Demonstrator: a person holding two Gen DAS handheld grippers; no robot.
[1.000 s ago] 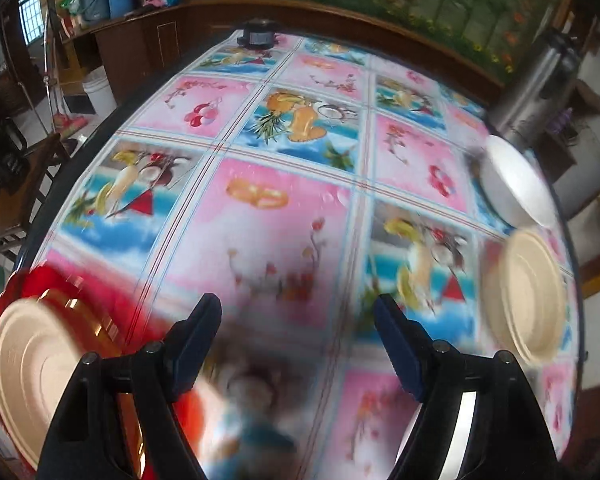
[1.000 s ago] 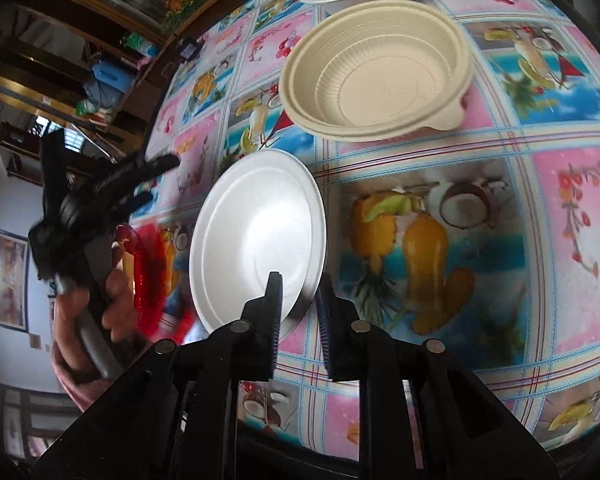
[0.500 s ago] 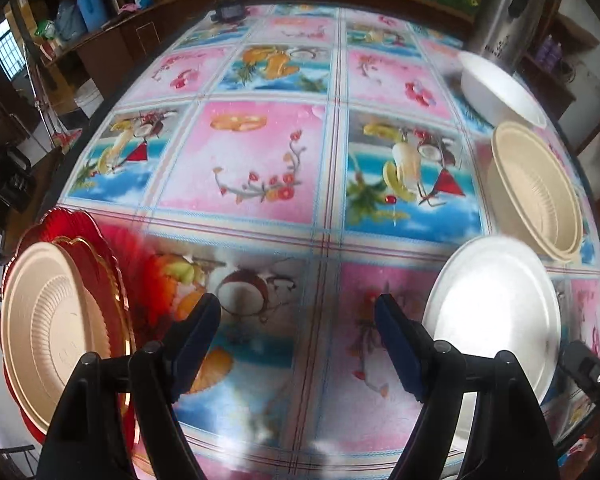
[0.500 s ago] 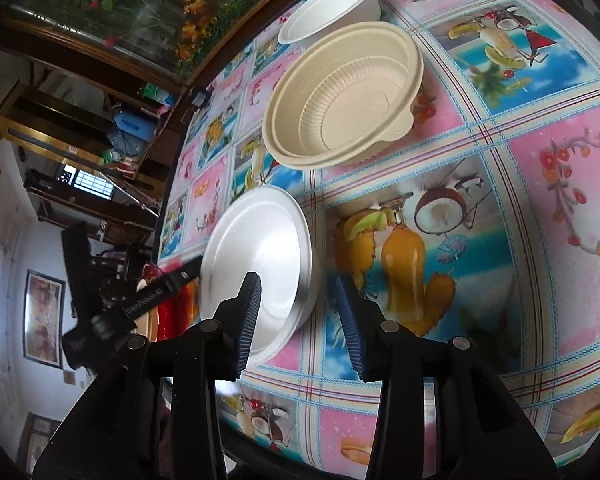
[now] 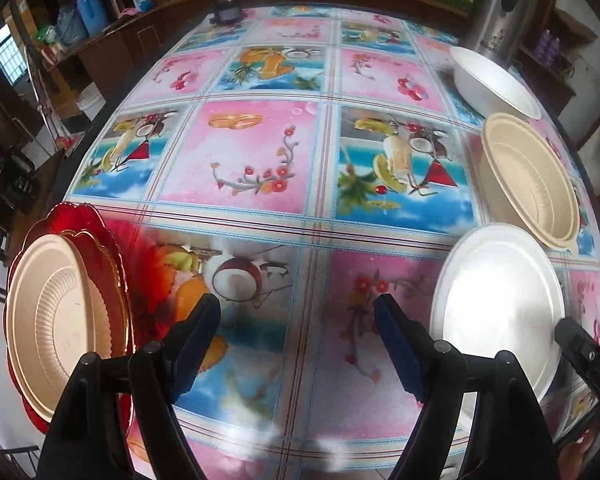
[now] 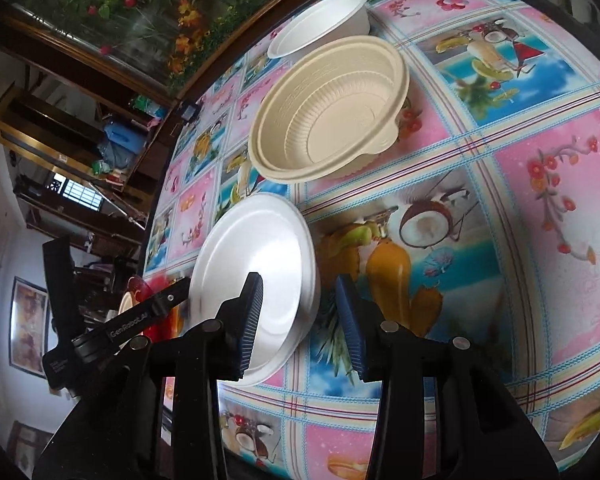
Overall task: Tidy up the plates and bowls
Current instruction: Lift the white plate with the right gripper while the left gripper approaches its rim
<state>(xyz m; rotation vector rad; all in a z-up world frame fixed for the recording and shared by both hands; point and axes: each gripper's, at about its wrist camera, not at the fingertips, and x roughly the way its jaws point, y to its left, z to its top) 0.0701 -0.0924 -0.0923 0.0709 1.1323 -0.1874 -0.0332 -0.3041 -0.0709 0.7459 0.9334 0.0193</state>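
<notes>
A white plate [image 5: 496,304] [image 6: 256,276] lies flat on the table near its front edge. My right gripper [image 6: 300,320] is open and empty, its jaws astride the plate's near rim without gripping it. Behind the plate stand a beige ribbed bowl [image 5: 528,180] [image 6: 328,112] and a white bowl [image 5: 492,80] [image 6: 320,24]. My left gripper [image 5: 298,344] is open and empty above the table. To its left a beige plate [image 5: 56,332] rests on a red scalloped plate [image 5: 100,240].
The round table [image 5: 260,152] has a glossy fruit-print cloth. A steel thermos [image 5: 504,4] stands at the far right behind the white bowl. A small dark jar [image 5: 226,10] sits at the far edge. Chairs and shelves lie beyond the left edge.
My right gripper opened and let go of the white plate, which now lies flat on the table. My left gripper pulled back from the red plate and stays open.
</notes>
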